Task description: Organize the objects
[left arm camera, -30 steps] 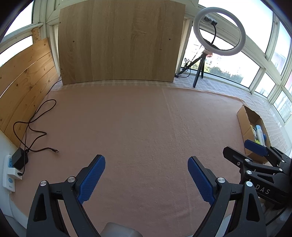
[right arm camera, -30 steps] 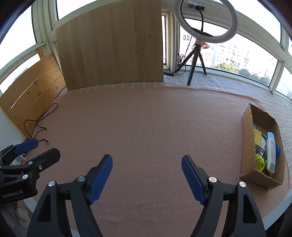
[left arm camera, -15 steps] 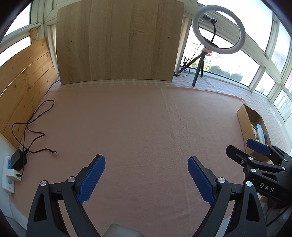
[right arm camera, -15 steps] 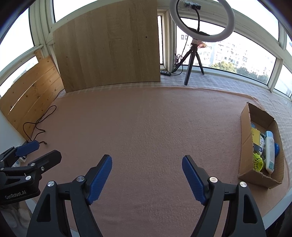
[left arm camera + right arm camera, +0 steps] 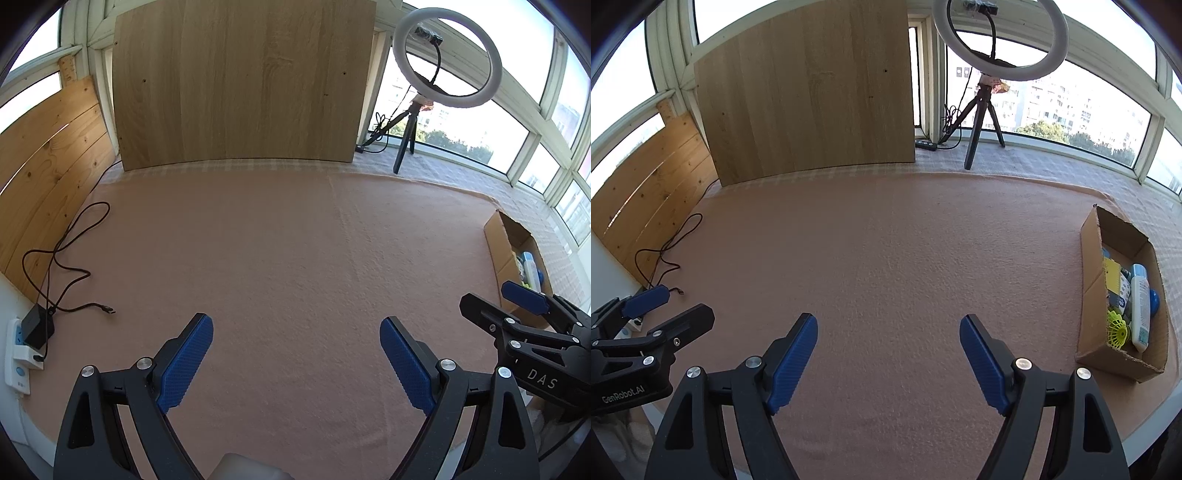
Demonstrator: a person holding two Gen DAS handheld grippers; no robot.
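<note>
A cardboard box (image 5: 1089, 288) stands at the right edge of the pink-covered table (image 5: 886, 258). In it lie a white tube (image 5: 1140, 306), a yellow-green shuttlecock (image 5: 1117, 330), a blue ball (image 5: 1155, 297) and a yellow pack (image 5: 1112, 275). The box also shows in the left wrist view (image 5: 496, 243). My left gripper (image 5: 295, 354) is open and empty above the table's near edge. My right gripper (image 5: 888, 354) is open and empty, to the left of the box. Each gripper shows in the other's view, the right one (image 5: 509, 306) and the left one (image 5: 661, 310).
A wooden board (image 5: 236, 81) stands at the back and a plank wall (image 5: 44, 162) on the left. A ring light on a tripod (image 5: 990, 55) stands at the back right. A black cable (image 5: 70, 254) with a charger in a power strip (image 5: 22, 350) lies at the left edge.
Both grippers have pulled back and lifted slightly; the scene sits a little farther and lower in both views. Jaws stay open and empty.
</note>
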